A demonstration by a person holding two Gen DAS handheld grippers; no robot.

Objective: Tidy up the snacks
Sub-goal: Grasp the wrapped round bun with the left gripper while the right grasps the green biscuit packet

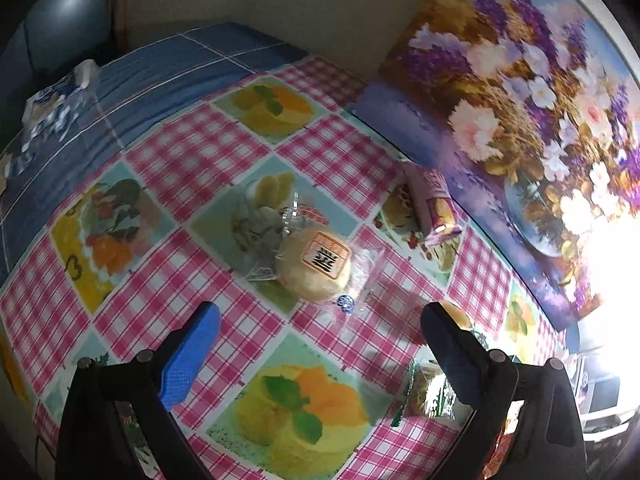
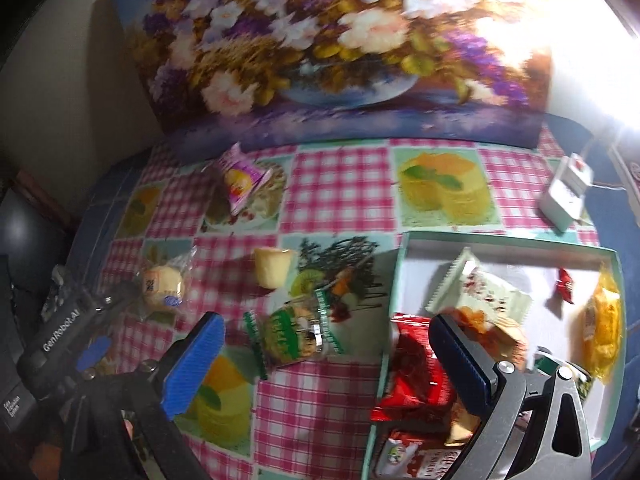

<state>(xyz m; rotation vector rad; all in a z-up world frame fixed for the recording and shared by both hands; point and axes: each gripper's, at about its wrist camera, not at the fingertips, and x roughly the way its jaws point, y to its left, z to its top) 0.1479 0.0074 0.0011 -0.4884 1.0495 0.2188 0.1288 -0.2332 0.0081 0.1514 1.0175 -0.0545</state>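
Left gripper [image 1: 320,344]: jaws apart, empty
Right gripper [image 2: 326,346]: jaws apart, empty
Round pastry [image 1: 314,264]: pale, clear-wrapped, orange label

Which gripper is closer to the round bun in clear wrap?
Left. The left gripper faces the bun, which lies just ahead of its open jaws. The right gripper is further off, by the box, over the green packet.

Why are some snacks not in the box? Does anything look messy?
Yes. Four snacks lie scattered on the tablecloth outside the box: a round pastry, a purple packet, a yellow cake and a green packet. Nothing looks spilled or torn.
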